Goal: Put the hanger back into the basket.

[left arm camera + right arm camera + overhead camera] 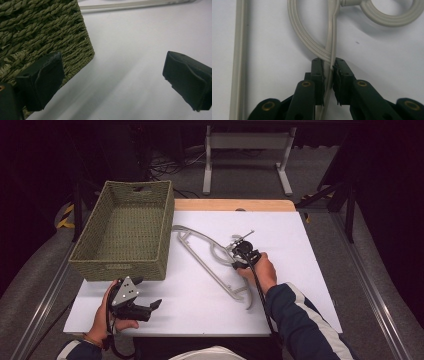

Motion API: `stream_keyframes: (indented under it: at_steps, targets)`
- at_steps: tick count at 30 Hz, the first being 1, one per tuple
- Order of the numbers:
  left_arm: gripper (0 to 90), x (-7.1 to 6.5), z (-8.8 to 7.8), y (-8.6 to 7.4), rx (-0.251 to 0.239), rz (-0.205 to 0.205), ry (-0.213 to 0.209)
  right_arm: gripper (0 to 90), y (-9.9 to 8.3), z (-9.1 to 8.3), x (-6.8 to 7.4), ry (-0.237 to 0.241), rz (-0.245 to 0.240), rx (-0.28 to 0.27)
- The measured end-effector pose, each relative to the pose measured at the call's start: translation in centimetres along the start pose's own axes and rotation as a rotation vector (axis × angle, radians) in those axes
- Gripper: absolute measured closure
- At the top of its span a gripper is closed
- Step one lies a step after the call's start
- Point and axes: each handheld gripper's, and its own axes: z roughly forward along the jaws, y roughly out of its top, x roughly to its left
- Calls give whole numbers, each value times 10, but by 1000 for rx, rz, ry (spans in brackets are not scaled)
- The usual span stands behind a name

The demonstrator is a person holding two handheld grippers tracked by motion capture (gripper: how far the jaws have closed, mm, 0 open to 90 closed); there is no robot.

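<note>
A white table (200, 310) stands on grey floor in a dark room. The grey hanger (210, 262) lies mid-table, long axis from 10 to 4 o'clock; the right gripper (239, 251) clamps it. The left gripper (150, 306) gapes empty beside the wicker basket (90, 255).

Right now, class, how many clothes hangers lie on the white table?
1. A single pale grey plastic clothes hanger lies beside the woven green basket, the right tool shut on it. The basket looks empty.
</note>
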Motion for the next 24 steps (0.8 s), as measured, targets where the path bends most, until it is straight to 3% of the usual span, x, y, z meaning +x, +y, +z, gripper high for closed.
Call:
stream_keyframes:
  at_steps: [9, 14, 16, 17, 19, 24]
  targets:
    - [49, 1, -1, 0, -5, 5, 3, 811, 2, 2, -7, -56, -34, -13]
    - [52, 0, -1, 0, -3, 12, -1, 813, 0, -1, -8, -117, -88, -59]
    - [50, 1, -1, 0, -8, 6, 9, 815, -2, -5, -7, -151, -117, -110]
    - [49, 1, -1, 0, -6, 4, 9, 815, -4, -8, -4, -240, -167, -157]
    - [49, 2, -1, -1, -4, -8, 7, 816, -6, -13, -3, -256, -171, -208]
    - [51, 2, 1, -1, 3, -6, 5, 818, -11, -29, -1, -357, -204, -297]
